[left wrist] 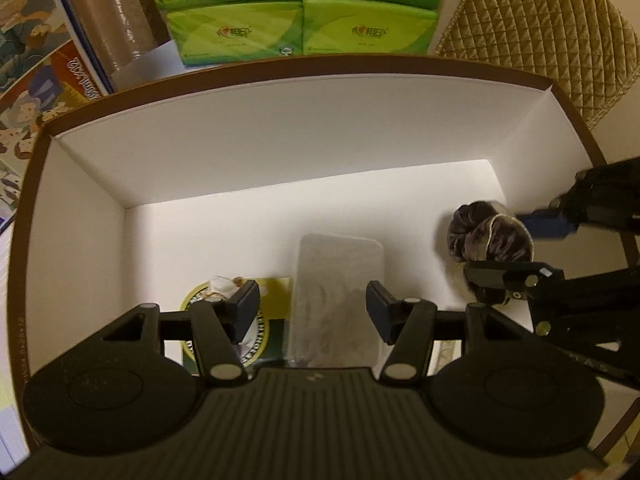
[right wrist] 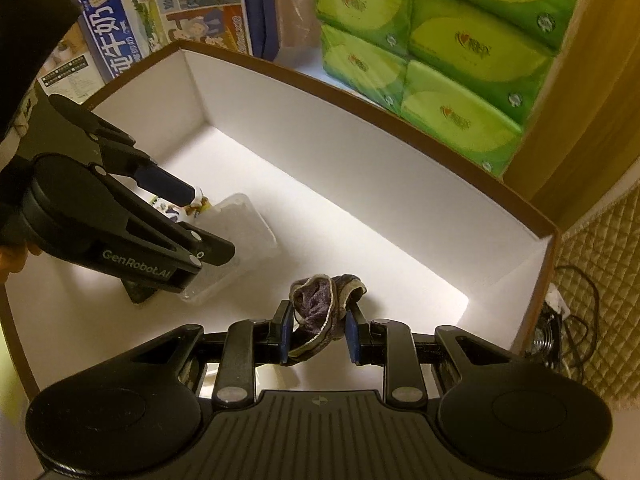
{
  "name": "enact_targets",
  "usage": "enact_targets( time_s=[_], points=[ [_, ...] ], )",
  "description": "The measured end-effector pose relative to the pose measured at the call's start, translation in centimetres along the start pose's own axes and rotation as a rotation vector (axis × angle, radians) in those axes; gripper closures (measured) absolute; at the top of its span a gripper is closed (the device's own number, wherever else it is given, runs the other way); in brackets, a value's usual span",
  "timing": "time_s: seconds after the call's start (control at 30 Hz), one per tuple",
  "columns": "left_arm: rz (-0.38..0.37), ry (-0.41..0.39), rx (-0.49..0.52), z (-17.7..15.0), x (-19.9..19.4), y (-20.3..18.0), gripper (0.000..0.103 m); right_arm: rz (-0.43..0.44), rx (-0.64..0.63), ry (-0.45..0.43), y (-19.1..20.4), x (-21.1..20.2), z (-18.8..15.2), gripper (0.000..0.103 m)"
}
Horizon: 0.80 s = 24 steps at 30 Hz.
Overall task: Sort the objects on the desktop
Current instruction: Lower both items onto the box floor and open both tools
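A white box with a brown rim (left wrist: 280, 68) (right wrist: 360, 100) fills both views. On its floor lie a clear plastic case (left wrist: 340, 264) (right wrist: 248, 220), a yellow-green packet (left wrist: 272, 292) with a small white sachet (left wrist: 222, 286) on it, and a purple velvet scrunchie (left wrist: 492, 236) (right wrist: 316, 300). My left gripper (left wrist: 312, 314) (right wrist: 210, 224) hovers open over the clear case, its pads standing apart from the case's sides. My right gripper (right wrist: 319, 330) (left wrist: 494, 246) is low in the box's right part with the scrunchie loose between its pads, resting on the floor.
Green tissue packs (left wrist: 304, 28) (right wrist: 460, 72) are stacked behind the box. Illustrated cartons (left wrist: 36, 60) (right wrist: 116, 20) stand to the back left. A quilted tan cloth (left wrist: 540, 40) lies right of the box, with cables (right wrist: 576, 320) on it.
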<state>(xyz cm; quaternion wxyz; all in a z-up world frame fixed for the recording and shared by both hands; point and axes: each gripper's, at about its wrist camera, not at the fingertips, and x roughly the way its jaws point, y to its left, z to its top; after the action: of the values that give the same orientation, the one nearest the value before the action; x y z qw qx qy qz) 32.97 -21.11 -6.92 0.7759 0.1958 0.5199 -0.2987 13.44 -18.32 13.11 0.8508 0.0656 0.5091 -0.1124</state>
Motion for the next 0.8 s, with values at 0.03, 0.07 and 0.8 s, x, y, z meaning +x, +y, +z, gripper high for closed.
enact_targets(
  time_s=[0.03,0.07,0.8],
  points=[
    [0.005,-0.001,0.001,0.0,0.0,0.1,0.044,-0.005,-0.001,-0.010,0.1,0.0,0.0,0.052],
    [0.010,-0.003,0.001,0.0,-0.1,0.2,0.040,-0.016,-0.003,-0.021,0.2,-0.1,0.1,0.040],
    [0.036,-0.058,0.020,-2.6,-4.7,0.6,0.018,0.017,0.010,-0.066,1.6,-4.0,-1.6,0.002]
  ],
)
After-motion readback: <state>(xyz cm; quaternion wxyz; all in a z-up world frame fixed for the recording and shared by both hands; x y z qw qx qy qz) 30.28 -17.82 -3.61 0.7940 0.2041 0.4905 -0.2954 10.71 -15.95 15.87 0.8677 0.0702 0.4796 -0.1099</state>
